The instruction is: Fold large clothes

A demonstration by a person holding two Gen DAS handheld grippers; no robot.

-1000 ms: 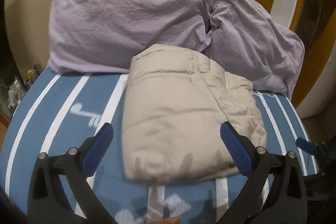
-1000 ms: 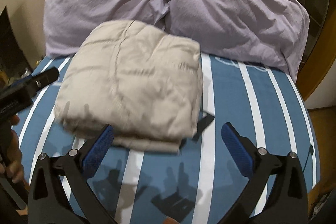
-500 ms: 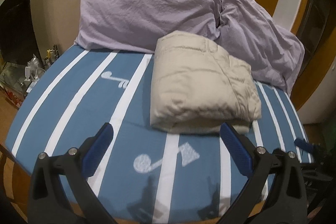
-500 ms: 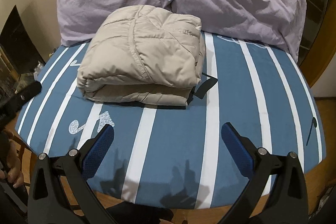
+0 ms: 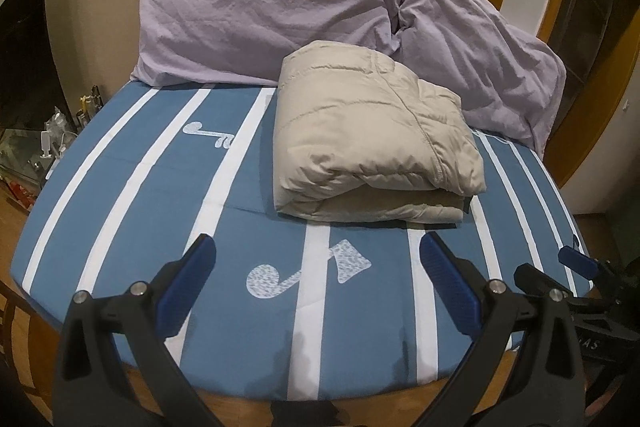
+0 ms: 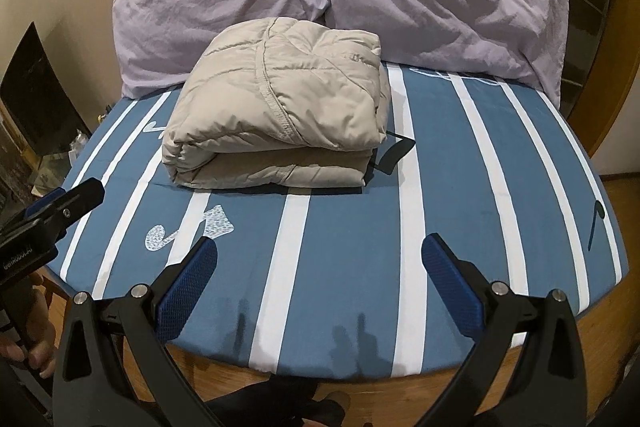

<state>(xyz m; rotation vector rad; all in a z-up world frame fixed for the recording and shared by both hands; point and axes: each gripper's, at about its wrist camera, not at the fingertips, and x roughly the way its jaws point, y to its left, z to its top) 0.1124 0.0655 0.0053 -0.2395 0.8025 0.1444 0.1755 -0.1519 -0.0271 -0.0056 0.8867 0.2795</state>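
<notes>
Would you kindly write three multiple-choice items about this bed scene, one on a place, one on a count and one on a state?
1. Where does the folded beige jacket lie?
A. on the striped blue bedcover, just in front of the pillows
B. on the floor beside the bed
C. on top of the pillows

2. How many purple pillows lean at the head of the bed?
A. one
B. two
C. four

3. How do the two hand-held grippers stand?
A. both shut on the jacket
B. one shut on a pillow
C. both open, holding nothing

Answers:
1 A, since the jacket rests on the bedcover with its far edge near the pillows.
2 B, as one pillow shows on the left and a second on the right.
3 C, as the left hand-held gripper and the right hand-held gripper both show wide, empty jaws short of the jacket.
</notes>
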